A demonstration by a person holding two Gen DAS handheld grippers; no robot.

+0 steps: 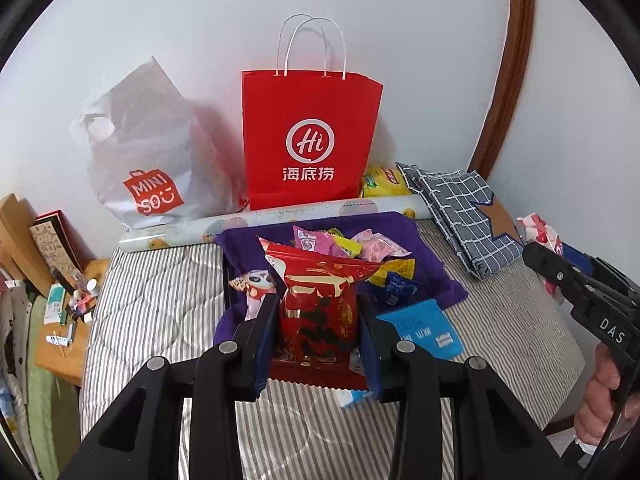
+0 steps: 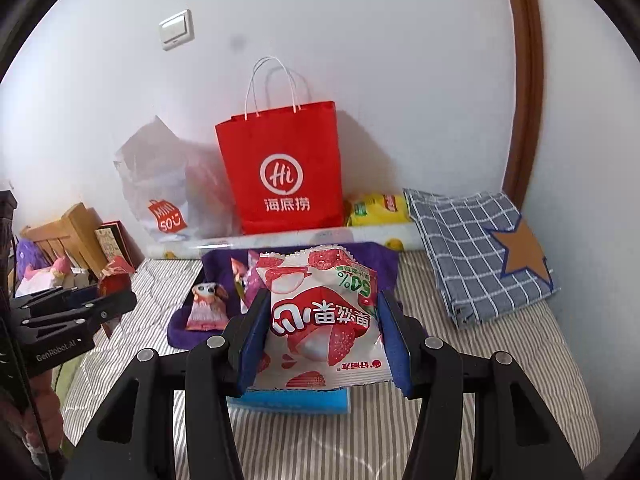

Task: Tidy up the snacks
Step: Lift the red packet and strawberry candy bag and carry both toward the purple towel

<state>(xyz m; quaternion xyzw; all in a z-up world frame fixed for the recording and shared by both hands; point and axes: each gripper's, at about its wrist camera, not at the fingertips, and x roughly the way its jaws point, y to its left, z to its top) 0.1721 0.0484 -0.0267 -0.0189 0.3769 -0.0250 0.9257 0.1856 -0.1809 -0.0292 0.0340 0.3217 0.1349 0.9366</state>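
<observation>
Above the striped mattress (image 1: 152, 312), your left gripper (image 1: 318, 344) clamps a red snack packet (image 1: 320, 312); your right gripper (image 2: 320, 340) clamps a strawberry-print pouch (image 2: 324, 316).

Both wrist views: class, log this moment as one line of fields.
left hand-held gripper: shut on red packet | right hand-held gripper: shut on strawberry packet | purple tray: holds sweets | red bag: upright behind
</observation>
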